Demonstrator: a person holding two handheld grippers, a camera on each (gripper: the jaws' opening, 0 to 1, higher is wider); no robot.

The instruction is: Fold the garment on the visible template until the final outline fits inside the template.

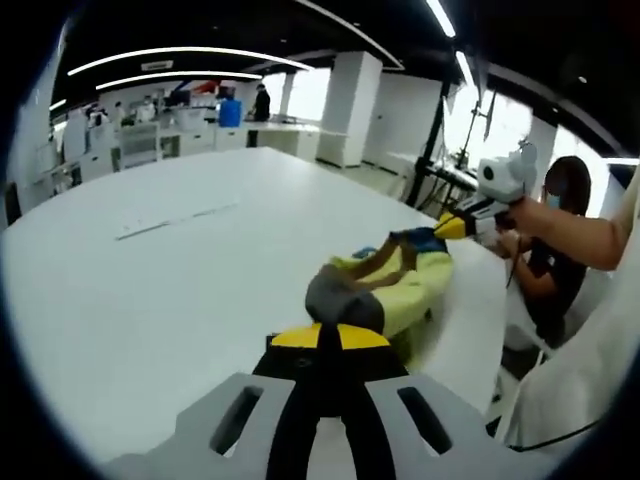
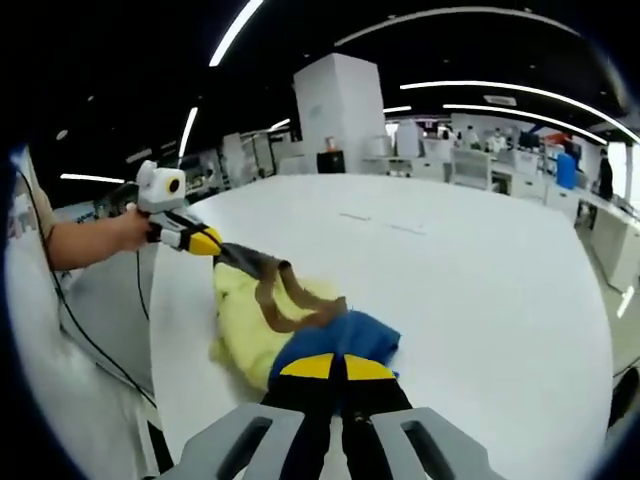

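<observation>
A yellow garment [image 1: 418, 290] with a grey part and a blue part lies bunched near the edge of the white table [image 1: 150, 300]. My left gripper [image 1: 330, 338] is shut on the grey end. In the right gripper view the garment [image 2: 245, 318] stretches between both tools. There my right gripper [image 2: 337, 368] is shut on the blue end, and the left gripper [image 2: 213, 243], held by a hand, pinches a brownish-grey strip. The right gripper [image 1: 450, 228] also shows at the garment's far end in the left gripper view. A faint taped line [image 1: 175, 220] marks the table further in.
A person in dark clothes [image 1: 555, 250] sits by the table's edge beyond the garment. The table [image 2: 480, 300] spreads wide and white past faint marks [image 2: 385, 222]. White pillars, desks and a standing person [image 1: 261, 103] are in the background.
</observation>
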